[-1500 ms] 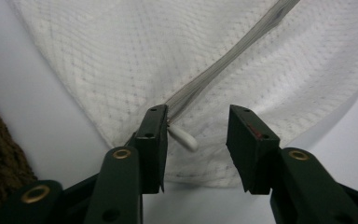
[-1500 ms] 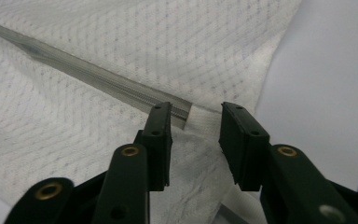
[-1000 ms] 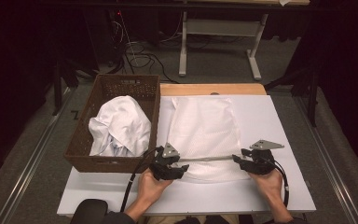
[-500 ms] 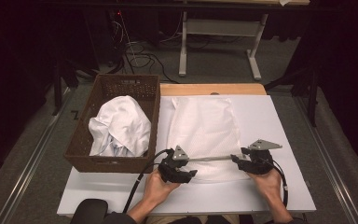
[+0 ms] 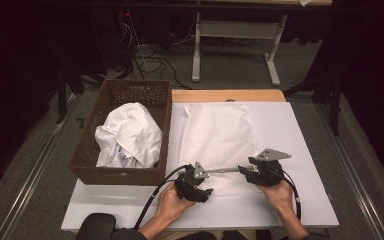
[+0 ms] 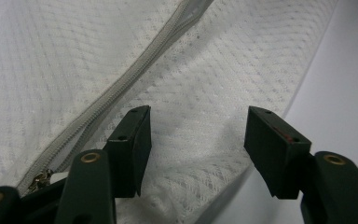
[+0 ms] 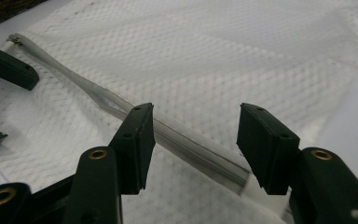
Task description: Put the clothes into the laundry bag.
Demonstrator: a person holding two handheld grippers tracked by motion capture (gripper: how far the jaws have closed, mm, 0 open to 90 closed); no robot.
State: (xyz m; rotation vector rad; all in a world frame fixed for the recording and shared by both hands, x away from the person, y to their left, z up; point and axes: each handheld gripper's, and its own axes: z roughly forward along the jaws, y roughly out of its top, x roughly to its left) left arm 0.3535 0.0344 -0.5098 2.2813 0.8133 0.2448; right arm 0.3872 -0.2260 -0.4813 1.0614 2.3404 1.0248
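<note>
One white mesh laundry bag (image 5: 219, 142) with a grey zipper (image 6: 121, 91) along its near edge lies flat on the one white tabletop (image 5: 300, 130), just to the right of one dark brown woven basket (image 5: 111, 172). The basket holds one crumpled heap of white cloth (image 5: 129, 136). Two grippers sit at the bag's near edge, one at each end of the zipper line. The left gripper (image 6: 198, 140) has just been opening its jaws; they stand apart over the mesh, with the zipper running past its left jaw and the small metal zipper pull (image 6: 39, 178) lying beside that jaw, and neither pad presses on the fabric. The right gripper (image 7: 193, 140) is spread wide, with the zipper strip passing between its jaws and lying against the left one, not pinched. No brand, label or writing can be read on the bag, the basket or the grippers.
</note>
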